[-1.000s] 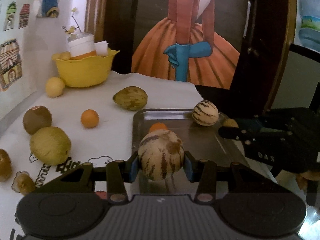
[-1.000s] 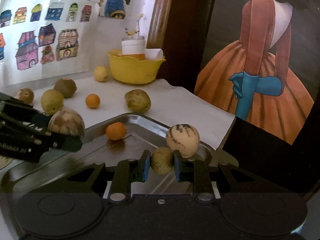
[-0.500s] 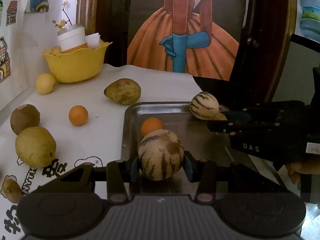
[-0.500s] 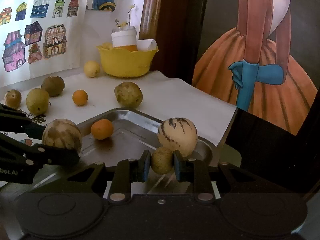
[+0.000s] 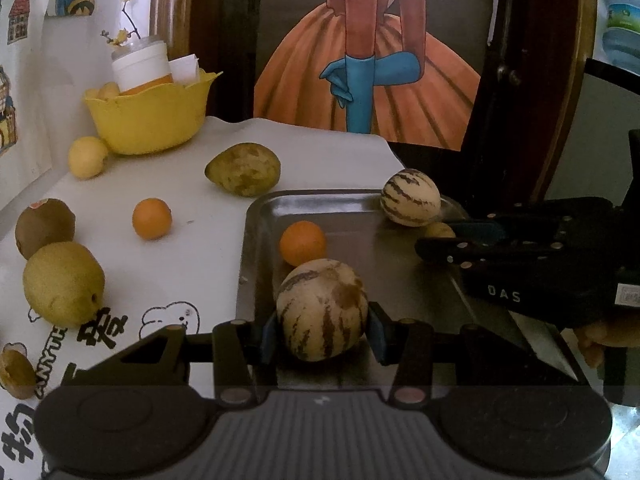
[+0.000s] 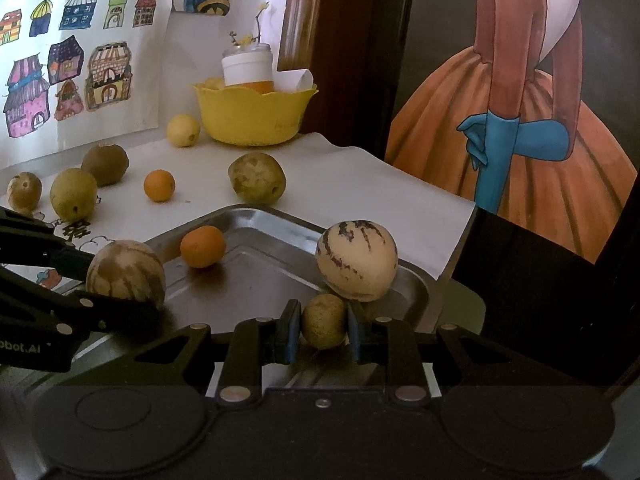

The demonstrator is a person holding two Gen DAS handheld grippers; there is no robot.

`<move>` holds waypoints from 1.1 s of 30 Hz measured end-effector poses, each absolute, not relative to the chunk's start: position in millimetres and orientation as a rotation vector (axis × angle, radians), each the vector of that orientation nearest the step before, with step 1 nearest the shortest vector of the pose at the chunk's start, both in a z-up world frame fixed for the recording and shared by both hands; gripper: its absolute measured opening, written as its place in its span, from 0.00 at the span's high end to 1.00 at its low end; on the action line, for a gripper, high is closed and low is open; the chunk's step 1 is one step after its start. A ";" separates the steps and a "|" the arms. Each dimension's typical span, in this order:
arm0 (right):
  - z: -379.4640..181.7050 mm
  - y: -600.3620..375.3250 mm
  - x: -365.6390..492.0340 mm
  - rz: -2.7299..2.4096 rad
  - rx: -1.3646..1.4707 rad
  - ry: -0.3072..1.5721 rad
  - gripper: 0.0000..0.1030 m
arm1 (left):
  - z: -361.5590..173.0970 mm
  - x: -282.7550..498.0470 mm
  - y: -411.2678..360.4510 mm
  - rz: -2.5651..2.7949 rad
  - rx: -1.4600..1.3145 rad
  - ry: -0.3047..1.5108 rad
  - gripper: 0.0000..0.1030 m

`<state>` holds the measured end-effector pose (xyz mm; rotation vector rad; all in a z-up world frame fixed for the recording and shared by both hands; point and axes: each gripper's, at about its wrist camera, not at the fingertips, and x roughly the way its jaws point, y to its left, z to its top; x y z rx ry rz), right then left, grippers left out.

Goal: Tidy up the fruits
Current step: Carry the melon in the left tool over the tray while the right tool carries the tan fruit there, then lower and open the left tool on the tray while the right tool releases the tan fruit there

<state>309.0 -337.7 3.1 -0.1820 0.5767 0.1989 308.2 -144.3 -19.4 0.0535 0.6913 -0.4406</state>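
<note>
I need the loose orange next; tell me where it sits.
In the left wrist view, the loose orange lies on the white tablecloth, left of the tray, near the mottled green fruit.

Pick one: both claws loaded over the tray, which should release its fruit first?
Right, probably. The right claw holds its small yellow-green fruit low over the metal tray, near the corner beside the striped melon. The left claw carries its larger melon seemingly higher over the tray.

Both cameras sit close behind their fingers, tilted down over the tray (image 5: 256, 240). Left faces from its near side, right from the right; both share the yellow bowl (image 6: 252, 120).
</note>
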 end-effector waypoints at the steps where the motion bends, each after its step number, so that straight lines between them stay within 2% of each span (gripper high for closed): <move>1: 2.5 -337.7 308.8 0.199 -0.182 0.579 0.75 | -19.6 307.8 -145.0 -0.441 0.056 0.692 0.52; 11: 2.5 -340.3 307.2 0.198 -0.177 0.579 0.72 | -20.4 303.7 -146.4 -0.441 0.067 0.697 0.50; 16: 7.7 -343.6 300.5 0.189 -0.168 0.567 0.66 | -17.9 297.4 -142.4 -0.440 0.050 0.678 0.44; 24: 25.1 -347.1 278.8 0.177 -0.162 0.529 0.54 | -4.1 279.1 -127.2 -0.410 0.001 0.645 0.26; 31: 41.1 -344.8 252.5 0.173 -0.158 0.496 0.39 | 13.1 254.5 -104.3 -0.360 -0.047 0.609 0.15; 33: 43.6 -343.4 244.0 0.182 -0.148 0.492 0.33 | 18.3 248.1 -96.4 -0.344 -0.072 0.600 0.06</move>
